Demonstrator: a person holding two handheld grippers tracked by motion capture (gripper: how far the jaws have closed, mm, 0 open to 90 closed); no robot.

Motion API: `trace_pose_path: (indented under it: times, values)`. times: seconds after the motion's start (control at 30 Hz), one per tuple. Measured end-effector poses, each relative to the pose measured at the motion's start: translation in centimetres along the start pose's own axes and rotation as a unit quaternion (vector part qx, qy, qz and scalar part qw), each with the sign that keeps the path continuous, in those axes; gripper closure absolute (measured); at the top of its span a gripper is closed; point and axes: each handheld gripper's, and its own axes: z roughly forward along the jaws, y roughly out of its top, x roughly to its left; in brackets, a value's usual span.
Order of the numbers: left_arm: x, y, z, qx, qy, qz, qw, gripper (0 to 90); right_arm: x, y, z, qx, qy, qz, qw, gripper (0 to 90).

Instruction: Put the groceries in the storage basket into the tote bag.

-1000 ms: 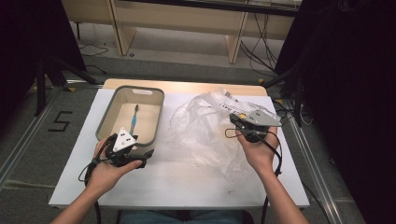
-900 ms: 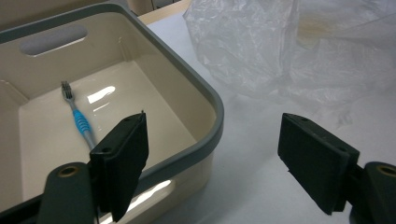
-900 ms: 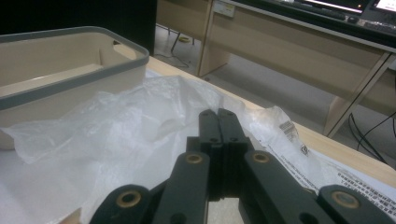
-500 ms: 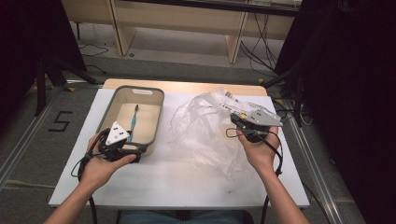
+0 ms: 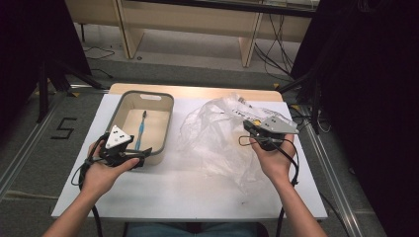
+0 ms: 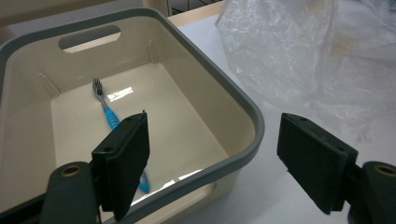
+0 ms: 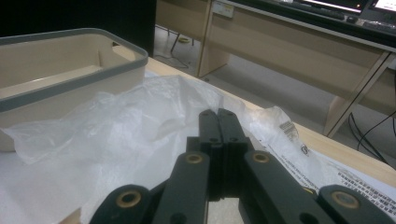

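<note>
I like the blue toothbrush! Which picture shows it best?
The left gripper view: the toothbrush lies close in the bin, bristles clear, partly behind a jaw. The high view shows it small. The right gripper view shows the bin's outside.

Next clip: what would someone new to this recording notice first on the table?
Probably the big crumpled clear plastic bag spread over the middle and right of the white table, with the right gripper at its right edge, jaws shut. Next, the blue toothbrush lying alone on the floor of the beige, grey-rimmed bin at the left, where the left gripper hangs at the near rim with jaws wide open.
</note>
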Motion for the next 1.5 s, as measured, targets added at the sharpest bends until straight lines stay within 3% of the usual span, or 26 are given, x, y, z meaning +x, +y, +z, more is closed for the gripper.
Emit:
trace_pose_path:
  times: [0.4, 0.67, 1.03, 1.33, 1.37, 1.5]
  values:
    - [1.8, 1.3, 1.1, 0.017, 0.027, -0.021, 0.9993, 25.6, 0.1, 0.0, 0.1, 0.0, 0.001, -0.001, 1.0, 90.0]
    - [3.0, 3.2, 2.4, 0.048, 0.048, -0.026, 0.9974, 26.6, 0.1, 0.0, 0.0, 0.0, 0.0, 0.0, 1.0, 90.0]
    - [4.7, 4.8, 6.4, 0.108, 0.071, -0.045, 0.9905, 31.1, 0.1, 0.0, 0.1, 0.002, 0.003, -0.001, 1.0, 90.0]
    - [5.2, 5.5, 8.4, 0.127, 0.076, -0.048, 0.9879, 32.3, 0.1, 0.0, 0.1, 0.002, 0.004, -0.002, 1.0, 90.0]
    - [5.4, 5.5, 9.0, 0.135, 0.083, -0.052, 0.9859, 32.8, 0.1, -0.1, 0.1, 0.003, 0.004, -0.002, 1.0, 90.0]
    - [5.7, 5.5, 9.8, 0.146, 0.086, -0.058, 0.9838, 33.5, 0.1, -0.1, 0.1, 0.003, 0.003, -0.001, 1.0, 90.0]
